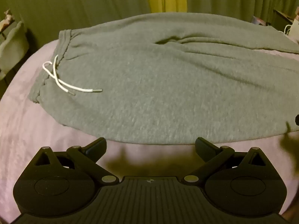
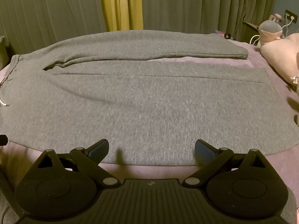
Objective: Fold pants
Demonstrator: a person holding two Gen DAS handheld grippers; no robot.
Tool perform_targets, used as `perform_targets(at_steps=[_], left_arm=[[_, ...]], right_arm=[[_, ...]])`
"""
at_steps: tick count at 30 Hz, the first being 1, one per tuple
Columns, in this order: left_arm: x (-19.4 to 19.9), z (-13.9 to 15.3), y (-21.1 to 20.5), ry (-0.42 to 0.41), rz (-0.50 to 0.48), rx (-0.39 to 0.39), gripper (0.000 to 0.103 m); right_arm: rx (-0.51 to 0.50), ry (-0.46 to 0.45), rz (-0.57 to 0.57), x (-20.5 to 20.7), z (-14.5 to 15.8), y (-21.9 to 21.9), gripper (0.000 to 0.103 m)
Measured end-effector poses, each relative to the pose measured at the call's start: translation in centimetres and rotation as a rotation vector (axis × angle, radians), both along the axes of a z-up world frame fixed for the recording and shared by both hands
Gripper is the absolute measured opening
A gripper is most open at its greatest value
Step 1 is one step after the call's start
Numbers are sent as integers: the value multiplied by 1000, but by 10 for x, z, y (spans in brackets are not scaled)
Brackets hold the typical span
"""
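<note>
Grey sweatpants (image 1: pixel 149 85) lie spread flat across a bed, waistband to the left with a white drawstring (image 1: pixel 61 82), legs running to the right. In the right wrist view the pants (image 2: pixel 149 102) show both legs, the far leg (image 2: pixel 168 48) lying apart from the near one. My left gripper (image 1: pixel 150 145) hangs open just over the pants' near edge, near the waist end, nothing between its fingers. My right gripper (image 2: pixel 151 147) is open too, above the near leg's near edge, holding nothing.
The bed has a pale purple sheet (image 1: pixel 22 123). Grey and yellow curtains (image 2: pixel 121 5) hang behind it. A pink pillow (image 2: pixel 278 56) and a plush toy (image 2: pixel 269 31) lie at the right end, by a dark bedside stand (image 2: pixel 250 31) with cables.
</note>
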State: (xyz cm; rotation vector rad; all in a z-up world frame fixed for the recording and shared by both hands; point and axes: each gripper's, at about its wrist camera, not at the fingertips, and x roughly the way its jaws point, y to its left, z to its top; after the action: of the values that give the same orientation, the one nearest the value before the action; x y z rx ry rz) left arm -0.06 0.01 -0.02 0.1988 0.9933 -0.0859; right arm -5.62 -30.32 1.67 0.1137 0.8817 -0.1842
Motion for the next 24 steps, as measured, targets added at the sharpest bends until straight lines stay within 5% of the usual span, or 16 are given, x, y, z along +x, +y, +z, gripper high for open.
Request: perform_targets(at_steps=[24], left_arm=[[0,-2,-2,9,2,1,103]], right_arm=[[-6,6,-1,1,-1,1,99]])
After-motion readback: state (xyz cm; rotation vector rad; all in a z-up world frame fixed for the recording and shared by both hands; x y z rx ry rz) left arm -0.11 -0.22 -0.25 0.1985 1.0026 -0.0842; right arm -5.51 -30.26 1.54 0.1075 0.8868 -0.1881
